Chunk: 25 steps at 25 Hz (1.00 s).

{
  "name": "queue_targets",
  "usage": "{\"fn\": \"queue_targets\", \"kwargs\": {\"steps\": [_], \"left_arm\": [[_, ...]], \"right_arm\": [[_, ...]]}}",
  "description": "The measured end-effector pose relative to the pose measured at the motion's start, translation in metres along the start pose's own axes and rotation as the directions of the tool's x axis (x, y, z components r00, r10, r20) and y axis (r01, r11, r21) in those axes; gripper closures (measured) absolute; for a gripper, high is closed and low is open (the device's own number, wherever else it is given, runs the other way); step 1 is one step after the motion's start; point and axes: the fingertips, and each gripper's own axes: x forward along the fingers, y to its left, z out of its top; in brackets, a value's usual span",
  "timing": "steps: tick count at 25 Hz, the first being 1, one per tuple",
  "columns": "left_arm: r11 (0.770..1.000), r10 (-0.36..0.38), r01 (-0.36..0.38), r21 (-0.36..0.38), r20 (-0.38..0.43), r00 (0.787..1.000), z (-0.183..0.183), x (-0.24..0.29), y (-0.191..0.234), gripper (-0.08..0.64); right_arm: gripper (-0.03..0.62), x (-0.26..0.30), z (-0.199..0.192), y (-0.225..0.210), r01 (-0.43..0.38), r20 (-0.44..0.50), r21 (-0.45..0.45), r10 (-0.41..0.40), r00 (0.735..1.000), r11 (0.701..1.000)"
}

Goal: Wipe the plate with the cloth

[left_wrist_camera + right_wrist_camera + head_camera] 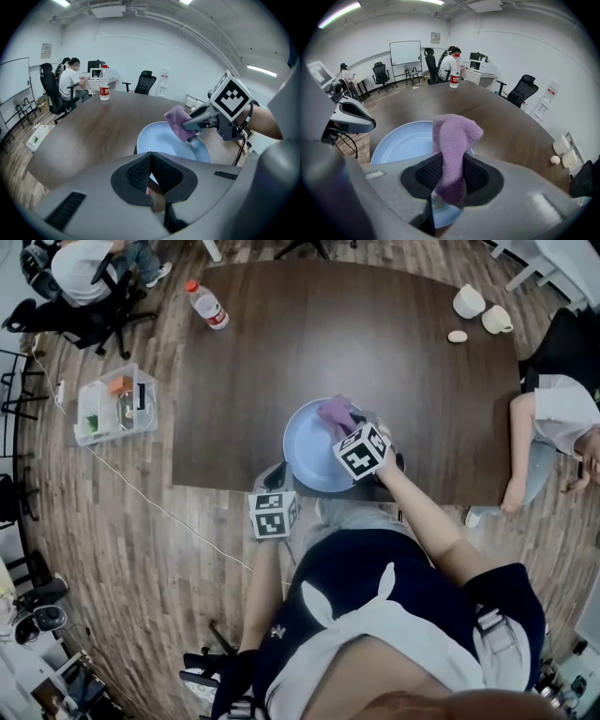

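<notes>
Purple cloth (452,140) over blue plate (401,140)

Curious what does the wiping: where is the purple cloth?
Head view, near centre: the purple cloth is pinched in the right tool, over the far rim of the blue plate.

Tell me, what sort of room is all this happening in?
Probably an office or meeting room: there is a large dark brown wooden table, a black swivel office chair, a white whiteboard on a stand, and a seated person working at a desk with monitors.
</notes>
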Motion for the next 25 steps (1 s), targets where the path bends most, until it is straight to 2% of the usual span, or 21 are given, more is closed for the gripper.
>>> {"fn": "queue_targets", "kwargs": {"steps": [8,25], "left_arm": [[1.0,-0.008,0.009,0.019,-0.054,0.999,-0.009,0.019,0.002,0.555],[0.998,-0.005,0.013,0.059,-0.137,0.991,-0.025,0.031,0.009,0.556]], "right_arm": [[0.474,0.026,-0.003,-0.01,0.033,-0.042,0.004,-0.033,0.999,0.999],[0.474,0.049,-0.009,-0.006,0.012,-0.18,-0.067,-0.024,0.983,0.998]]}}
